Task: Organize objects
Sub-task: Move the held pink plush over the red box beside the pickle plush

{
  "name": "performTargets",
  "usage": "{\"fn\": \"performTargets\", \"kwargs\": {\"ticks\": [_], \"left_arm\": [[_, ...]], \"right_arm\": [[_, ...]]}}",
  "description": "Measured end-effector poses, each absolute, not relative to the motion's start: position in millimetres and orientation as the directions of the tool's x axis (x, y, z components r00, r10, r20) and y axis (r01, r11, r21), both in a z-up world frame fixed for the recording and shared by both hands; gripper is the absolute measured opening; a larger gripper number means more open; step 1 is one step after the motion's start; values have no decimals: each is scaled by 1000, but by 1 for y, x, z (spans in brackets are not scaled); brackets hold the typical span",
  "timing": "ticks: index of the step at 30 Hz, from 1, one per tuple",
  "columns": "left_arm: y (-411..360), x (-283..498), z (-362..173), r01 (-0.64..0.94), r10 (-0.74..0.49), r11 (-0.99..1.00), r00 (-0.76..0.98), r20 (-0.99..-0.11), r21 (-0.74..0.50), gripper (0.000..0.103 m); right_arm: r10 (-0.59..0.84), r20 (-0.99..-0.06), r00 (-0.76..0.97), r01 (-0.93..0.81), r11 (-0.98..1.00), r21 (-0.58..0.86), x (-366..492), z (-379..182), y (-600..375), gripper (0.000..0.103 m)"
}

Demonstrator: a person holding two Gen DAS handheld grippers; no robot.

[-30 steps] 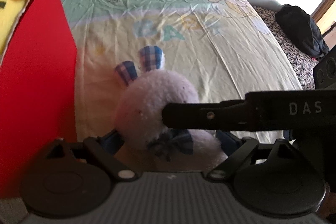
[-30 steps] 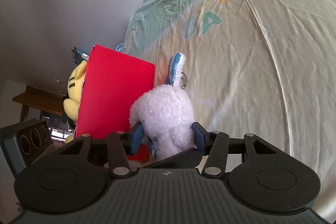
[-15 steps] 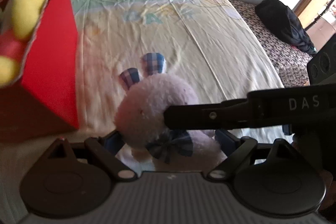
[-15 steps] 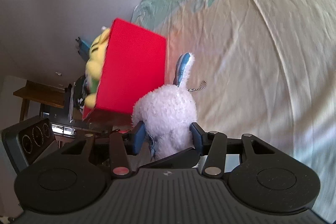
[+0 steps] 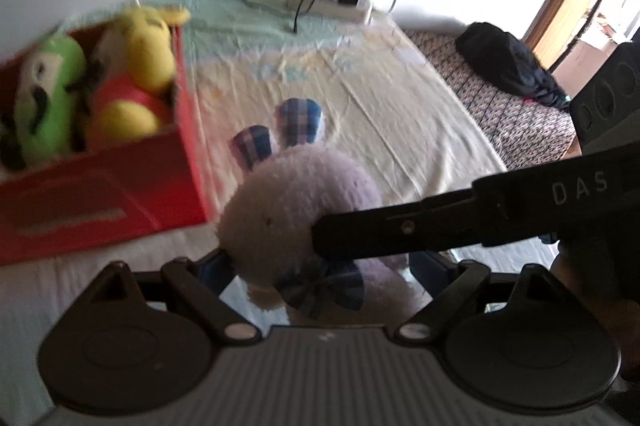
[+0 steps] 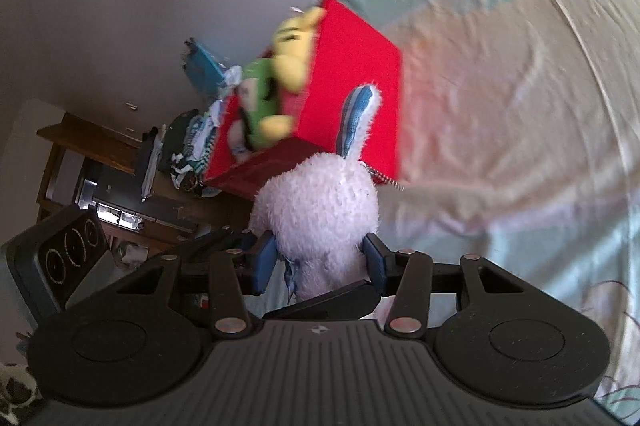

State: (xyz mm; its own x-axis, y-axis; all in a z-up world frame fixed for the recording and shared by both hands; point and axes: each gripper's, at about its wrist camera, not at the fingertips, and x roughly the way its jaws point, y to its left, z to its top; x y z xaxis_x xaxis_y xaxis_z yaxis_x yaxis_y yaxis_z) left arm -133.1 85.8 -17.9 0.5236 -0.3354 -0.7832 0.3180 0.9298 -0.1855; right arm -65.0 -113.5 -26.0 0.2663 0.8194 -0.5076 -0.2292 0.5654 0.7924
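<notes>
A pale lilac plush bunny (image 5: 288,202) with plaid ears is held in the air above the bed by both grippers. My left gripper (image 5: 320,266) is shut on its lower body. My right gripper (image 6: 320,258) is shut on it too, and its finger (image 5: 440,226) crosses the left wrist view over the bunny. The bunny also shows in the right wrist view (image 6: 320,202). A red box (image 5: 100,194) stands to the left on the bed and holds a yellow plush (image 5: 140,66) and a green plush (image 5: 48,98). The box also shows in the right wrist view (image 6: 360,86).
The bed has a cream and green sheet (image 5: 380,114). A white power strip (image 5: 332,4) with a charger and cable lies at its far edge. A dark bundle of cloth (image 5: 508,66) lies at the right. A wooden shelf with clothes (image 6: 120,162) stands beyond the box.
Both grippers have lifted the bunny higher. The red box now sits lower in both views and its inside with the plush toys has come into sight.
</notes>
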Motion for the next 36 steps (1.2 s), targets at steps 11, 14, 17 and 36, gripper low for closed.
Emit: {"fn": "performTargets", "kwargs": {"ticks": [11, 14, 17, 36], "left_arm": [[163, -147, 43, 373, -356, 918, 628, -692, -134, 90], [190, -148, 54, 374, -352, 920, 658, -666, -117, 90], [216, -146, 60, 365, -341, 925, 680, -649, -104, 90], [331, -53, 26, 268, -296, 952, 688, -662, -148, 90]], "right_arm": [[809, -430, 400, -315, 562, 765, -79, 25, -36, 50], [810, -410, 419, -353, 561, 749, -77, 36, -9, 50], [812, -392, 431, -388, 560, 732, -68, 42, 18, 50], [787, -398, 472, -421, 597, 683, 13, 15, 121, 49]]}}
